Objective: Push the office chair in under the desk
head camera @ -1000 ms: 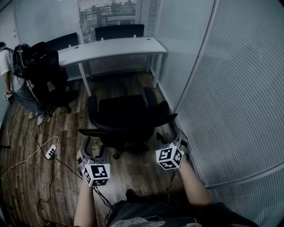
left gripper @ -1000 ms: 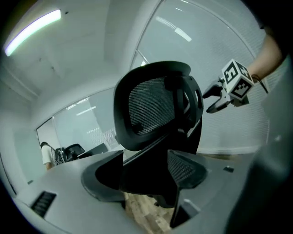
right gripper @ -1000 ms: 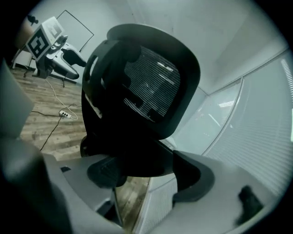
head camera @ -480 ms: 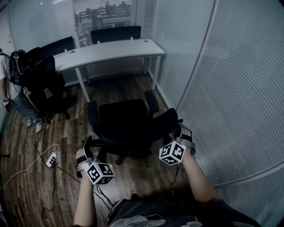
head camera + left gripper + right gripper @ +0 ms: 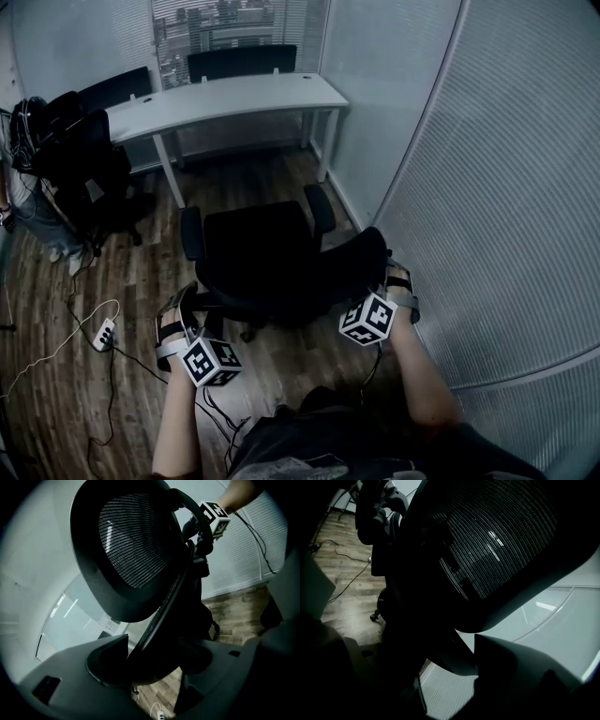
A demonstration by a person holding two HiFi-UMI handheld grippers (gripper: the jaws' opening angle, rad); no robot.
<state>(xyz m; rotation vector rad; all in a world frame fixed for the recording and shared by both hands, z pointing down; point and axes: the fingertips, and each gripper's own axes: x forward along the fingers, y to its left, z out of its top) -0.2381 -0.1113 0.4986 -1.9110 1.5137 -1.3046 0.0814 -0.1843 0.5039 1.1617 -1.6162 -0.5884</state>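
Black mesh and black upholstery: the office chair [image 5: 258, 248] stands on the wood-plank floor [image 5: 56, 394] in mid-room. Its seat faces 12 o'clock toward the white desk [image 5: 234, 94]. The chair is well apart from the desk, wholly on the near side of the tabletop's front edge. Its backrest is on the 6 o'clock side, nearest the person.

Left gripper [image 5: 154, 660]: positioned at 7 o'clock of the chair in the head view. Its own view shows the jaws closed onto the dark rim of the mesh backrest, with the rim filling the gap between them.

Right gripper [image 5: 454, 658]: positioned at 4 o'clock of the chair, close to the ribbed glass wall [image 5: 506, 187]. Its view is dim, but the backrest's edge sits between the jaws and they grip it.

Other items noted: a second black chair [image 5: 89, 164] at 10 o'clock, loaded with dark bags, and a person [image 5: 19, 202] beside it at the frame's left edge. A white power strip [image 5: 103, 333] with trailing cables lies on the floor at 8 o'clock. A further dark chair back [image 5: 242, 61] stands behind the desk.
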